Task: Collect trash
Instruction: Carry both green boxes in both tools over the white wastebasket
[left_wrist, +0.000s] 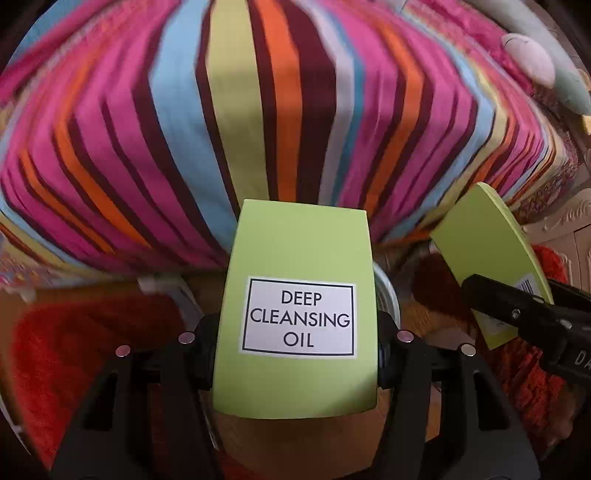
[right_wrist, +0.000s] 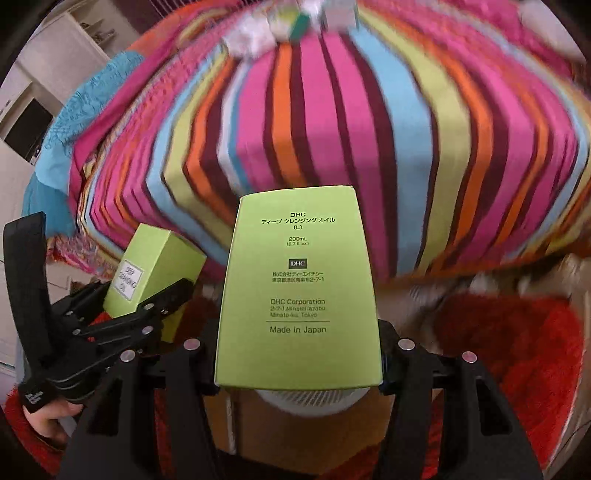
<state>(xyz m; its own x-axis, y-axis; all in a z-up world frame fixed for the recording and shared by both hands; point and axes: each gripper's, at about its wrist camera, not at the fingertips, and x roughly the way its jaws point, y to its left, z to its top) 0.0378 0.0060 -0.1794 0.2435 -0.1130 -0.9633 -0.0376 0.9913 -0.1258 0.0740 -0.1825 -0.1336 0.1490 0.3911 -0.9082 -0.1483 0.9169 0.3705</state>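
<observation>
Striped bedspread (left_wrist: 258, 129), pink/orange/blue/lime cloth, fills the background in both views; red shaggy rug (left_wrist: 81, 354) on the floor below, w/ a white round ribbed bin (right_wrist: 306, 400) peeking under my right box.

My left gripper (left_wrist: 295, 354) has its jaws clamped on a lime-green cardboard carton labelled "DEEP CLEANSING OIL" (left_wrist: 295, 295), pads pressing its two narrow sides near the lower end. My right gripper (right_wrist: 298, 358) grips a second lime-green cardboard carton printed "DHC… Made in Japan" (right_wrist: 298, 280) the same way. Both cartons are off the bed, held in the air past its near edge, above the rug and bin, pointing steeply down.

Handling, my guess: prob. empty packaging, so very light, thin card, stiff along the edges but crushable on the broad faces. Smooth coating = a bit slippery. Best hold is across the narrow sides near an end where folds stiffen it, as now; squeeze gently. Nothing fragile if empty; can't tell if a bottle's inside.
</observation>
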